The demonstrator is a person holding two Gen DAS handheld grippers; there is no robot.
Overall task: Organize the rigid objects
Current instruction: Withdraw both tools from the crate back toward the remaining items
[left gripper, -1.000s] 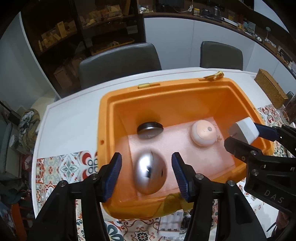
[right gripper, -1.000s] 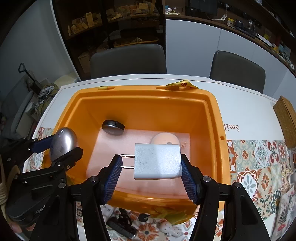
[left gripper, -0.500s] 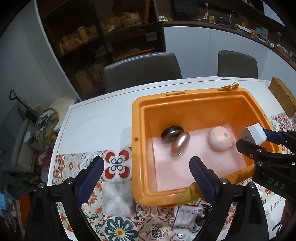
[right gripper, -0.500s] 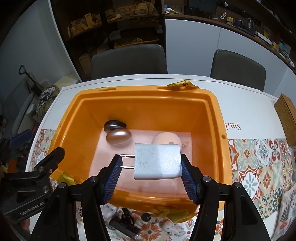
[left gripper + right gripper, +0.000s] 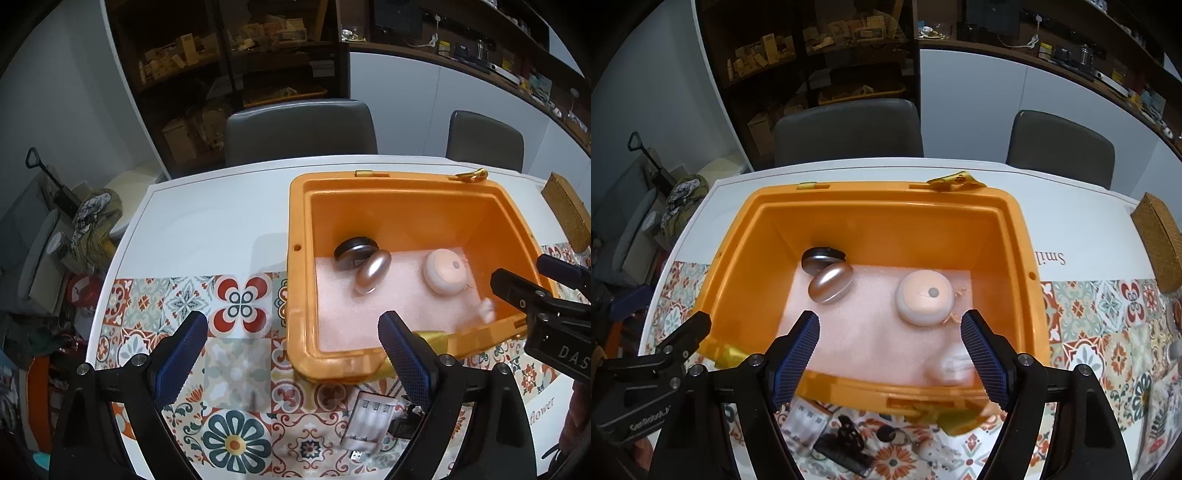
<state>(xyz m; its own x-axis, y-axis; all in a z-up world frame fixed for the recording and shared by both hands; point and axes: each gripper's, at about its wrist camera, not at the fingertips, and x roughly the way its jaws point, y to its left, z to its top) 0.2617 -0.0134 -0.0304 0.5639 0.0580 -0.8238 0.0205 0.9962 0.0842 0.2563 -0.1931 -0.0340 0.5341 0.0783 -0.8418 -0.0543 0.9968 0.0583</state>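
An orange bin (image 5: 297, 221) (image 5: 871, 192) stands on the table with a pink foam floor. On that floor a silver egg-shaped object (image 5: 373, 271) (image 5: 831, 282) leans against a black disc (image 5: 354, 251) (image 5: 822, 256), with a peach round object (image 5: 445, 271) (image 5: 925, 301) to their right. A white plug adapter (image 5: 951, 363) (image 5: 485, 310) shows as a blur at the bin's near right corner, free of any finger. My right gripper (image 5: 888, 339) hovers over the bin with its jaws opening and nothing between them. My left gripper (image 5: 291, 343) is open and empty over the bin's near left corner.
A white battery holder (image 5: 364, 424) and small black parts (image 5: 846, 439) lie on the patterned runner in front of the bin. A woven box (image 5: 1156, 251) sits at the table's right edge. Two grey chairs (image 5: 299, 133) stand behind the table.
The left gripper opened, dropped the silver egg-shaped object beside the black disc and drew back left. The right gripper then let go of the white adapter, which is falling into the bin.
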